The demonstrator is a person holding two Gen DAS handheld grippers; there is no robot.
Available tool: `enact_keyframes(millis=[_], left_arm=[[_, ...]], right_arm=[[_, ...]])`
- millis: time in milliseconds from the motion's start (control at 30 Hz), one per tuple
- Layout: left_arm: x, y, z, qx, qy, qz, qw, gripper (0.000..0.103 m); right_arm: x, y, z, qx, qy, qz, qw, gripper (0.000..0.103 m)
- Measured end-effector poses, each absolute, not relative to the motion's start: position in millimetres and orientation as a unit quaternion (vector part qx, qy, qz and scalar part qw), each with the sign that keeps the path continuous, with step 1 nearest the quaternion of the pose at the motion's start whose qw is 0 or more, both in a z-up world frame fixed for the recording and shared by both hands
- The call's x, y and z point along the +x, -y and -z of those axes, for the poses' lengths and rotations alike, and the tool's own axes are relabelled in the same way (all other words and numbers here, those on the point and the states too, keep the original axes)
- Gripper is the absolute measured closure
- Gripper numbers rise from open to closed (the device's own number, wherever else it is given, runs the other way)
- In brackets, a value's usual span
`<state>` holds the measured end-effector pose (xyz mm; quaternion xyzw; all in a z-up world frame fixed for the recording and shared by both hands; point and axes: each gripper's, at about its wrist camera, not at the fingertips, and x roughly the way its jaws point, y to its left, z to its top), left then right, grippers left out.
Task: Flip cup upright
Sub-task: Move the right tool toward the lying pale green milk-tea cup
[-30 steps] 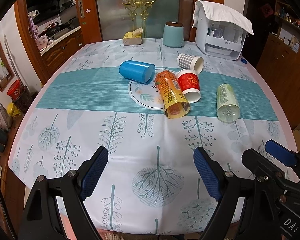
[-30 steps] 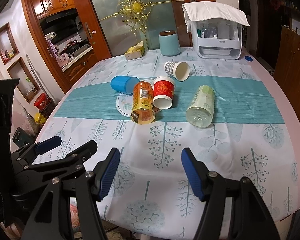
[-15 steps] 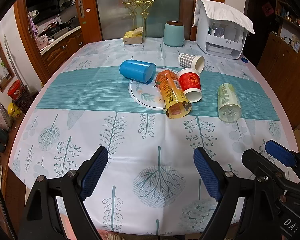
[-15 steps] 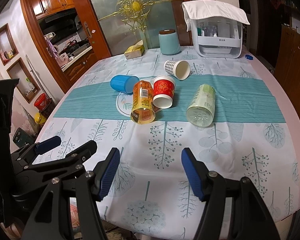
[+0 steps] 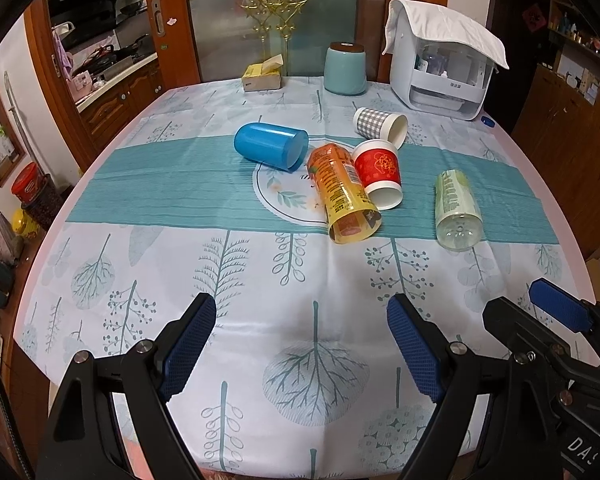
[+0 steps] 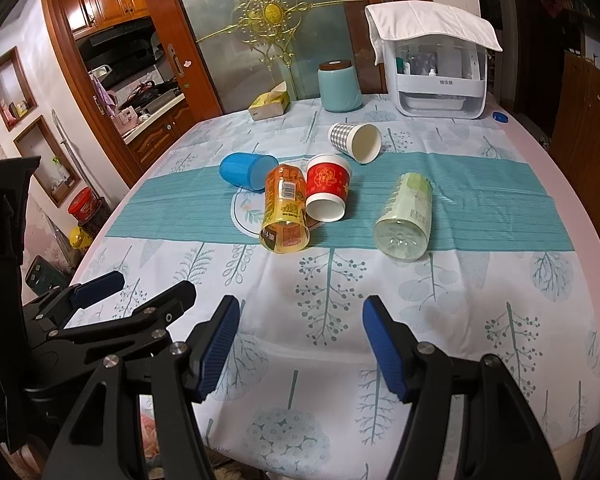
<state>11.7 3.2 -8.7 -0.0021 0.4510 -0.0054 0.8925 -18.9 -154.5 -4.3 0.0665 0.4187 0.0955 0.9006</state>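
Observation:
Several cups lie on their sides on the table's teal runner. A blue plastic cup (image 5: 270, 145) (image 6: 246, 170) lies at the left. An orange printed cup (image 5: 342, 194) (image 6: 284, 210) lies beside a red paper cup (image 5: 378, 172) (image 6: 327, 186). A grey checked paper cup (image 5: 380, 124) (image 6: 354, 141) lies behind them. A pale green clear cup (image 5: 456, 210) (image 6: 406, 216) lies at the right. My left gripper (image 5: 300, 354) and right gripper (image 6: 300, 350) are both open and empty, low over the table's near edge, well short of the cups.
A teal canister (image 5: 345, 68), a yellow tissue box (image 5: 262, 76) and a white appliance under a cloth (image 5: 444, 74) stand at the far edge. A small blue cap (image 5: 488, 121) lies near the appliance. The right gripper's body shows in the left wrist view (image 5: 556, 320).
Both grippers stay open. The views have shifted very slightly toward the cups; the cups have not moved.

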Motion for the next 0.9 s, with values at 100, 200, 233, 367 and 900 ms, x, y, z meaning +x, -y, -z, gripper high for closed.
enact_keyframes(millis=[100,200,233,367,900], left_arm=[[19,-3,7,-0.007,-0.447,0.008,0.894,0.017],[30,-3,5,-0.012,-0.441,0.006,0.898,0.017],[34,-3,5,-0.012,-0.438,0.005,0.899,0.017],[52,0,4,-0.013,-0.422,-0.003,0.906,0.017],[122,5,56,-0.020,-0.487,-0.007,0.873,0.017]], right_arm=[[-12,156,4,0.062,-0.416,-0.089,0.903,0.038],[-5,160,3,0.060,-0.417,-0.085,0.903,0.038],[-1,162,2,0.059,-0.416,-0.084,0.904,0.038],[13,171,2,0.063,-0.417,-0.073,0.904,0.038],[79,244,34,0.135,-0.441,-0.005,0.887,0.034]])
